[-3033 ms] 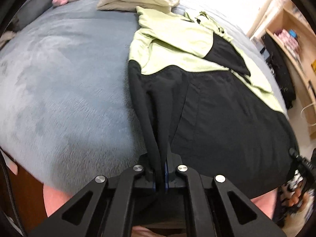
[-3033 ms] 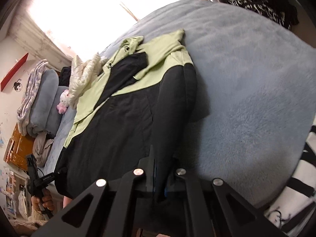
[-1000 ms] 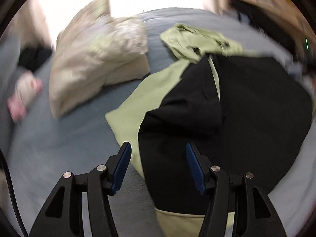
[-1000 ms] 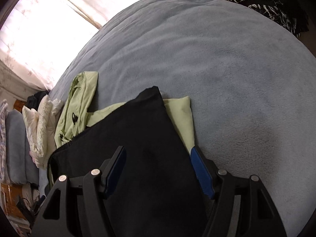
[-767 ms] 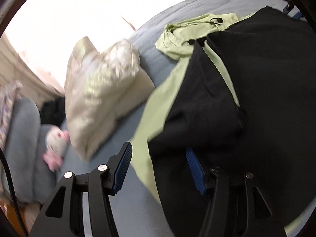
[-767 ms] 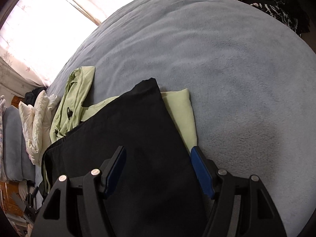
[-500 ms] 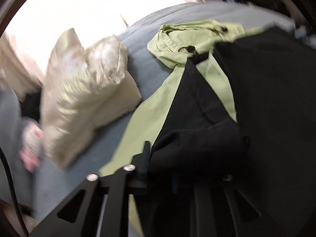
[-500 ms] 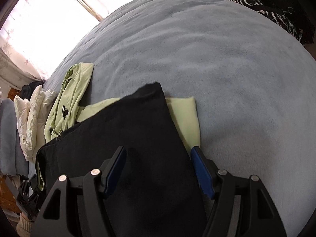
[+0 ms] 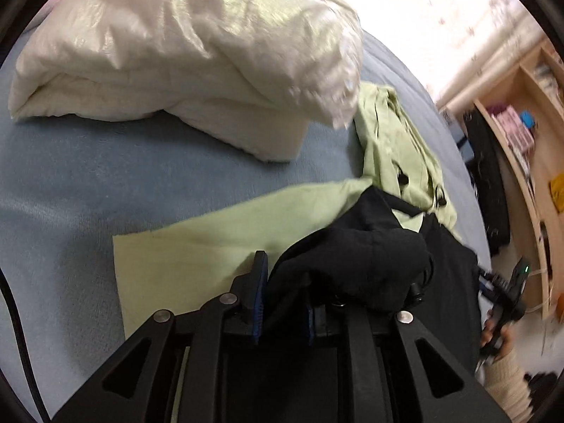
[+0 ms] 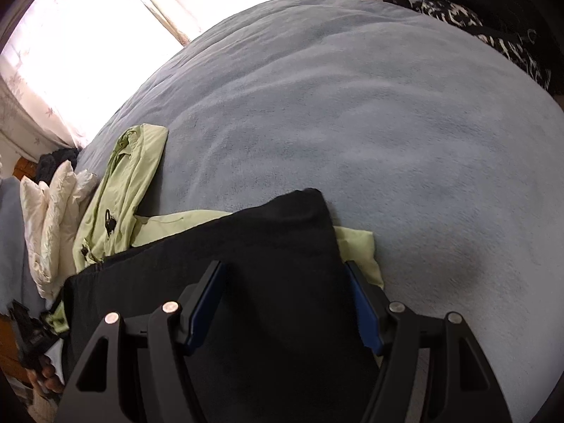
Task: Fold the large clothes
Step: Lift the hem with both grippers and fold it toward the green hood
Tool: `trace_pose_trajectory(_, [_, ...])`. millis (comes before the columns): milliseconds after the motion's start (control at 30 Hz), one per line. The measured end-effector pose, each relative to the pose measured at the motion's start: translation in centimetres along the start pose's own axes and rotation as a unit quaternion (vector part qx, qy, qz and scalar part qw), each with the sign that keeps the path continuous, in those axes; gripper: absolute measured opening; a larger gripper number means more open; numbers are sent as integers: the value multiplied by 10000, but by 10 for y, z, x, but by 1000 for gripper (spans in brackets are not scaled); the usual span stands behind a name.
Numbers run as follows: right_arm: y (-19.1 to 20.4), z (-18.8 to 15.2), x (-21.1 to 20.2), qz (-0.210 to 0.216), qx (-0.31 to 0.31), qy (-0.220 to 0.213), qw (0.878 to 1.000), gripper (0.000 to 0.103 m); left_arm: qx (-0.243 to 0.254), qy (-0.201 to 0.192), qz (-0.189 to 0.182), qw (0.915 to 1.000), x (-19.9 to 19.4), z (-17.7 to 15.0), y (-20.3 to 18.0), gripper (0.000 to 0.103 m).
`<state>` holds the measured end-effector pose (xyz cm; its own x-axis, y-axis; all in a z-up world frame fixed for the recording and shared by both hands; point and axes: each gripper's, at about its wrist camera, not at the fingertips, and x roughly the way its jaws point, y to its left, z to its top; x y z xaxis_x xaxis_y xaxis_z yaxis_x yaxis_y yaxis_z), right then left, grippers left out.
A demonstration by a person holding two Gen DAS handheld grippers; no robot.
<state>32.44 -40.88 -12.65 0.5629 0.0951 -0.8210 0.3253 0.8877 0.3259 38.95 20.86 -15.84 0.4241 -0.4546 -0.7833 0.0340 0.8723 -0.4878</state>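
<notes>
A black and light-green jacket (image 9: 246, 239) is spread on the blue-grey bed cover (image 9: 70, 176), just beside a white folded quilt (image 9: 176, 53). The tongs of the left gripper (image 9: 282, 303) are closed on a bunched black fold of the jacket, which is pinched between the blue pads. The right gripper (image 10: 285, 303) is held over the black part of the jacket (image 10: 275, 246); its tongs stand wide apart and nothing is gripped. The green hood (image 10: 123, 190) is seen lying flat nearby.

Matt cloth jacket (image 9: 352, 257), fleecy blanket (image 10: 352, 105)
</notes>
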Motion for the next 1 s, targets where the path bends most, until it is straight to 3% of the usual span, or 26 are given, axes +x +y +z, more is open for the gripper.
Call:
trace_pose_trajectory(100, [3, 0, 2, -30, -78, -41, 10000, 68, -220, -238, -79, 9994, -8, 2, -1, 15])
trace_pose_trajectory(200, [0, 1, 1, 76, 30, -42, 10000, 68, -694, -607, -440, 9948, -26, 1, 7, 20])
trace_pose_trajectory(300, [-4, 2, -1, 224, 140, -25, 9996, 68, -991, -923, -363, 9901, -42, 0, 17, 35])
trace_pose_trajectory(367, [-6, 2, -3, 331, 209, -25, 9992, 68, -1209, -1052, -317, 9866, -51, 0, 28, 52])
trace_pose_trajectory(400, [-7, 3, -3, 361, 239, -12, 9991, 68, -1232, -1078, -231, 9862, -55, 0, 32, 52])
trace_pose_trajectory(600, [-4, 2, -2, 380, 158, -9, 9992, 68, -861, -637, -219, 9940, -45, -3, 32, 55])
trace_pose_trajectory(667, [-4, 1, -2, 380, 125, -24, 9992, 68, -522, -528, 21, 9972, -37, -4, 25, 65])
trace_pose_trajectory(767, [-2, 0, -2, 331, 24, -70, 9994, 67, -95, -262, 515, 9983, -16, -4, 13, 65])
trace_pose_trajectory(800, [0, -1, -2, 286, -33, -92, 9995, 62, 70, -183, 775, 9968, -8, -7, 7, 63])
trace_pose_trajectory(867, [3, -3, 0, 75, -186, -100, 9997, 47, 478, -221, 1498, 9873, 3, -14, -7, 11])
trace_pose_trajectory(933, [5, -5, -1, -32, -283, -133, 9995, 21, 725, -235, 1802, 9807, 6, -20, -17, 5])
trace_pose_trajectory(1000, [6, -7, -3, -132, -359, -166, 9991, 10, 781, -313, 1955, 9771, -1, -25, -24, 2])
